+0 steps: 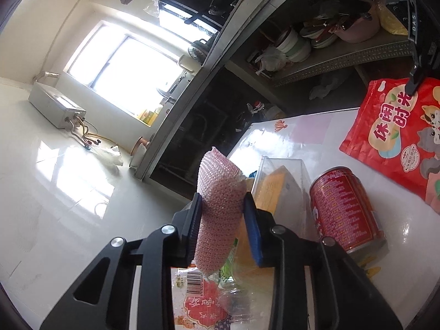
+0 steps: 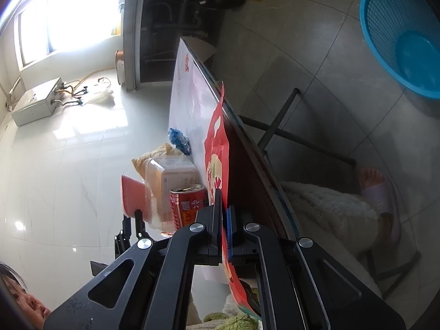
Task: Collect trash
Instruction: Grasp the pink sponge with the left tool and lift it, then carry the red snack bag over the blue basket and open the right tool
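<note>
My left gripper (image 1: 222,209) is shut on a pink foam net sleeve (image 1: 220,192) and holds it above the table's near end; the sleeve also shows in the right wrist view (image 2: 132,195). My right gripper (image 2: 224,214) is shut on the edge of a red snack bag (image 2: 217,148), which hangs over the table edge; the bag (image 1: 396,134) and the right gripper (image 1: 412,82) show at the right of the left wrist view. A red drink can (image 1: 343,209) stands on the white table (image 1: 297,134) beside a clear plastic box (image 1: 286,181).
A clear wrapper with a barcode (image 1: 203,297) lies under my left gripper. A blue crumpled wrapper (image 2: 178,140) lies further along the table. A blue mesh basket (image 2: 401,35) stands on the floor past the table. A person's leg and slipper (image 2: 379,195) are under the table.
</note>
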The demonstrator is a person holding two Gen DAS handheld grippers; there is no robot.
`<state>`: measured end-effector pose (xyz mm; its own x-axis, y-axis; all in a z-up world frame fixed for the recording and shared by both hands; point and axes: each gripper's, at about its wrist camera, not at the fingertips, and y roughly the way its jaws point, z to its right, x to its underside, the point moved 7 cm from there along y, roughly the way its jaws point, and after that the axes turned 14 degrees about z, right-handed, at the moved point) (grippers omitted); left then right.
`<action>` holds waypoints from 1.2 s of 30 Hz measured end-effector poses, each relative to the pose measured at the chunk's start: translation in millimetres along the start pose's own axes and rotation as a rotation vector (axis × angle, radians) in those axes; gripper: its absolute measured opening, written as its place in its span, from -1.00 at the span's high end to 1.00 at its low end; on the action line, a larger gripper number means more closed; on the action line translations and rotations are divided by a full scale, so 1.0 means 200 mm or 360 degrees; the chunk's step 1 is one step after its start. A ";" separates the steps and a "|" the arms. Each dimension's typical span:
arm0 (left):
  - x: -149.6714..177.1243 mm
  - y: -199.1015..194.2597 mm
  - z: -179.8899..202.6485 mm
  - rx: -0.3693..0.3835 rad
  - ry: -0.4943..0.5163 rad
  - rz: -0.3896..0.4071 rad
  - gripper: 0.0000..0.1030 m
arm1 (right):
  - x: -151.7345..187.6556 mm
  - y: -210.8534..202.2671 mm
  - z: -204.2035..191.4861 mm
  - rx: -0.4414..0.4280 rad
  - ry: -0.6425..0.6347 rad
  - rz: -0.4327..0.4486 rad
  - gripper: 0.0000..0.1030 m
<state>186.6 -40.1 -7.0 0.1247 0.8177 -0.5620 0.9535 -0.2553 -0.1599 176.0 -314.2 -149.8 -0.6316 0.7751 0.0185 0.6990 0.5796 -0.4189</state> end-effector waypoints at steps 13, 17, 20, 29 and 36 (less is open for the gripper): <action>-0.01 -0.05 -0.35 -0.0130 -0.0441 -0.0018 0.43 | 0.01 0.02 0.00 -0.0008 0.0007 -0.0002 0.96; -0.02 -0.07 -0.44 -0.0126 -0.0612 -0.0011 0.43 | 0.02 0.02 0.00 -0.0013 0.0010 0.0000 0.97; -0.04 -0.09 -0.51 -0.0073 -0.0792 0.0002 0.43 | 0.01 0.00 0.00 -0.0025 0.0017 0.0014 0.98; -0.28 -0.11 -0.48 0.0388 -0.1309 0.0118 0.44 | -0.01 -0.13 -0.04 -0.0166 0.0005 0.0101 1.00; -0.64 -0.01 -0.17 0.0866 -0.1461 0.0128 0.44 | -0.07 -0.33 0.07 -0.0255 0.0104 0.0264 1.00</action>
<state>178.7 -126.6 93.0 -0.2887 0.1446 -0.9464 0.6729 -0.6726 -0.3080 133.7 -367.7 -134.6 -0.4841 0.8747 0.0221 0.8390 0.4713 -0.2719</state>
